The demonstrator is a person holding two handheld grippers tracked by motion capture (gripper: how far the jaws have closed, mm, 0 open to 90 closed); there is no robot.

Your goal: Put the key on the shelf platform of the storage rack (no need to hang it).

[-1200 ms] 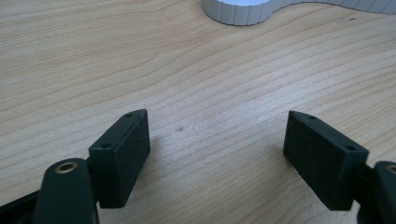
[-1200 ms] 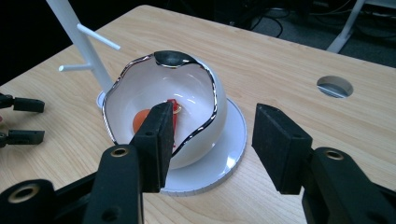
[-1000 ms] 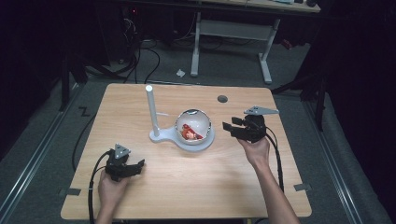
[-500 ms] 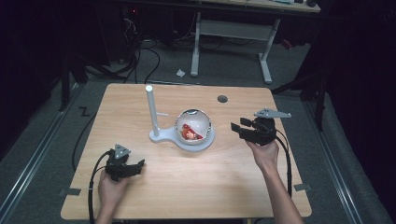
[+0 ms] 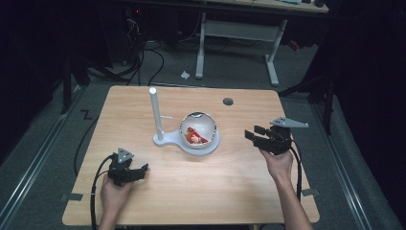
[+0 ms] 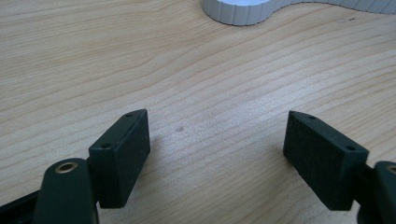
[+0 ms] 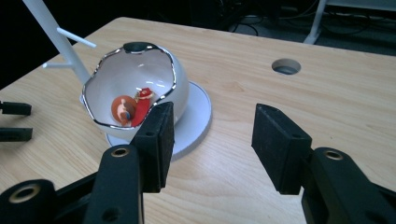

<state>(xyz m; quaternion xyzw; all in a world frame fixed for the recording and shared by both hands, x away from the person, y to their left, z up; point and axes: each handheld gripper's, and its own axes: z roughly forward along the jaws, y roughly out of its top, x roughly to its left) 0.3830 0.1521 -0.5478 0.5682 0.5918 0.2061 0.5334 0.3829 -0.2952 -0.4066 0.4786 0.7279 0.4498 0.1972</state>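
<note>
Eggshell-shaped bowl [image 7: 135, 88] beside the white post [image 5: 154, 112] looks brittle; judge it light and slick, so grip the round base [image 5: 210, 143], not the jagged rim. Your right gripper [image 5: 256, 136] has drawn back from it, jaws spread; your left gripper [image 6: 217, 154] sits near it, also spread.

White dome [image 5: 198, 129] (red inside), wooden table [image 5: 201, 191]
</note>
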